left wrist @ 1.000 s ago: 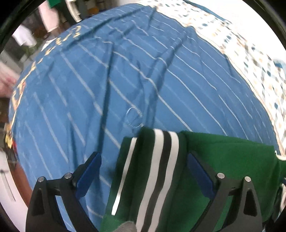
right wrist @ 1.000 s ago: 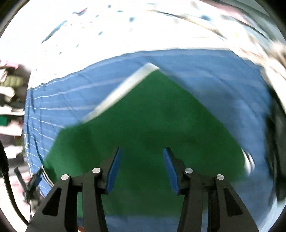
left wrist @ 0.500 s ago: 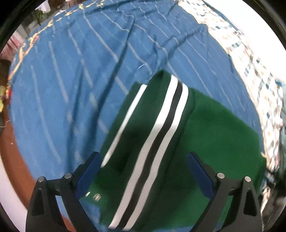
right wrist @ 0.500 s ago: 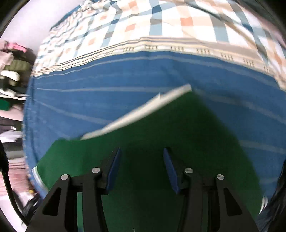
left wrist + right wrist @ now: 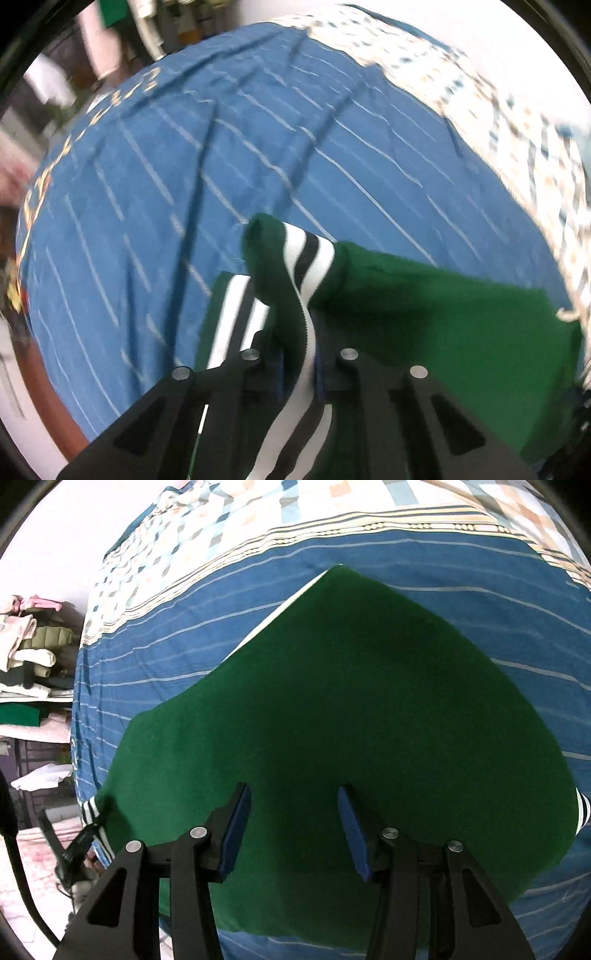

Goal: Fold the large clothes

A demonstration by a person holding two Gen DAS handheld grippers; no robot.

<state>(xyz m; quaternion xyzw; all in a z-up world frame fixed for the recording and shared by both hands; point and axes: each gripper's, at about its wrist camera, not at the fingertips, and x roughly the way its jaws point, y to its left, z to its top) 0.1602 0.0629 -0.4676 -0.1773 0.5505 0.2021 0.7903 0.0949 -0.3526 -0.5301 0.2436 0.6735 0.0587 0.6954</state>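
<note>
The large dark-green knit garment (image 5: 351,716) lies spread on the blue white-striped bed sheet (image 5: 155,192), which covers a bed; a checked patterned cover (image 5: 332,506) borders the sheet at 12 o'clock in the right wrist view.

In the left wrist view, the left gripper (image 5: 299,363) has its jaws pressed together on the white-and-black striped ribbed band (image 5: 306,258) of the garment. The band rises out of the jaws and curls over toward 12 o'clock, lifted clear of the cloth beneath, while a second striped stretch (image 5: 236,317) lies flat at 9 o'clock of the jaws. Pinching the stiffer ribbed edge likely gives a firm hold, so the whole flap follows when carried across the body.

In the right wrist view, the right gripper (image 5: 293,830) hovers over the flat green panel with its jaws spread, holding nothing. Whether its tips touch the fabric cannot be told. Its place over the middle suits pinning the body down, or waiting for the flap. The striped cuffs peek out at 9 and 3 o'clock of this view.

The fold looks partly done: one edge is gripped and raised, not yet laid over.
</note>
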